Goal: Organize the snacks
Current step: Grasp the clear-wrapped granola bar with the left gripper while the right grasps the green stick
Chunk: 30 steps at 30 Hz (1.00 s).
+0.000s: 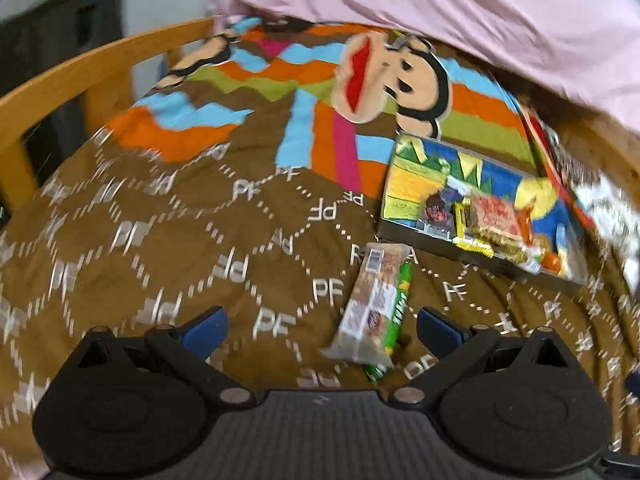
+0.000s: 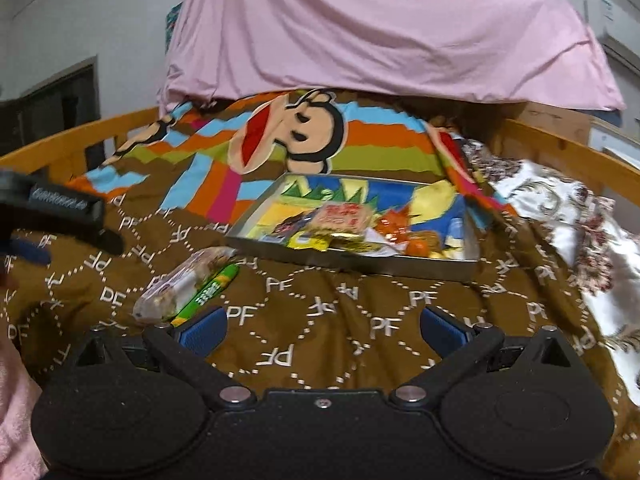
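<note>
Two snack bars (image 1: 374, 306), one pale and one green (image 1: 394, 320), lie side by side on the brown blanket (image 1: 160, 248), long ends pointing toward the tin tray (image 1: 404, 236) of snacks. Both grippers, left (image 1: 320, 330) and right (image 2: 322, 330), hover spread wide, holding nothing, with bare blanket around.

blanket: brown fleece, white "PF" lattice, cartoon monkey face far centre (image 2: 320, 320)
sheet: pink fabric, draped far side (image 2: 380, 28)
rail: orange wooden bed frame, far left (image 1: 80, 68)
cloth: white floral, right edge (image 2: 560, 208)
</note>
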### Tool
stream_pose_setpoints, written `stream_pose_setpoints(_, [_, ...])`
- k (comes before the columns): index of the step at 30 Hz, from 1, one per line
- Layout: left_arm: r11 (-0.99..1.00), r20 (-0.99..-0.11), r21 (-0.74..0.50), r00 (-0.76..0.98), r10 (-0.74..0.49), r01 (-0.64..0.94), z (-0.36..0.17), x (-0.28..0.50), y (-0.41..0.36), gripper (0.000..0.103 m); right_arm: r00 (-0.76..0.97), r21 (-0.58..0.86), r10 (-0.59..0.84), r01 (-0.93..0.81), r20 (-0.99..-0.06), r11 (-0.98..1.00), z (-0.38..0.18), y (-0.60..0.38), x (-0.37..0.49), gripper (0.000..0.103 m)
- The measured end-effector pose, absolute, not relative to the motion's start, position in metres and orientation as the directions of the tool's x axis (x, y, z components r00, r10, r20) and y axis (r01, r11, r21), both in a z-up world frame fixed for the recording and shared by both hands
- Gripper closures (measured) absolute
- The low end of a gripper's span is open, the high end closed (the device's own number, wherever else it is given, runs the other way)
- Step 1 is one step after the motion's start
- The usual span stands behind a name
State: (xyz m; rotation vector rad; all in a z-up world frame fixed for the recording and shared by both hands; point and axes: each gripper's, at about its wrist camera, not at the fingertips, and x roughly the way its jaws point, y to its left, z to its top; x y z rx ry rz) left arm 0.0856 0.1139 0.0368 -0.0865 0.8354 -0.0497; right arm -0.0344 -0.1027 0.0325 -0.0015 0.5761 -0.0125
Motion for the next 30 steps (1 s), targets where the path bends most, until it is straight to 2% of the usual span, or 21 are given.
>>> stream_pose_setpoints(4, [0.987, -0.776, -0.107, 0.611, -0.156, 0.115, 0.029, 0.120, 0.112, 0.000, 0.831, -0.009, 0.027, -0.039, -0.555, 0.999, 0.021, -0.092, -0.017, 0.001])
stream_pose_setpoints(12, [0.981, -0.833, -0.085, 0.527, -0.167, 0.175, 0.005, 0.162, 0.103, 0.001, 0.793, -0.003, 0.105, -0.133, -0.600, 0.991, -0.004, -0.063, 0.021, 0.001])
stream_pose_setpoints(20, [0.978, -0.818, -0.007, 0.561, -0.125, 0.207, 0.003, 0.174, 0.086, 0.001, 0.766, -0.036, 0.129, -0.195, -0.630, 0.980, -0.017, -0.031, 0.044, 0.001])
stream_pose_setpoints(30, [0.969, -0.847, -0.059, 0.502, -0.176, 0.241, -0.004, 0.178, 0.096, 0.001, 0.741, -0.056, 0.112, -0.199, -0.662, 0.978, -0.032, -0.019, 0.054, 0.001])
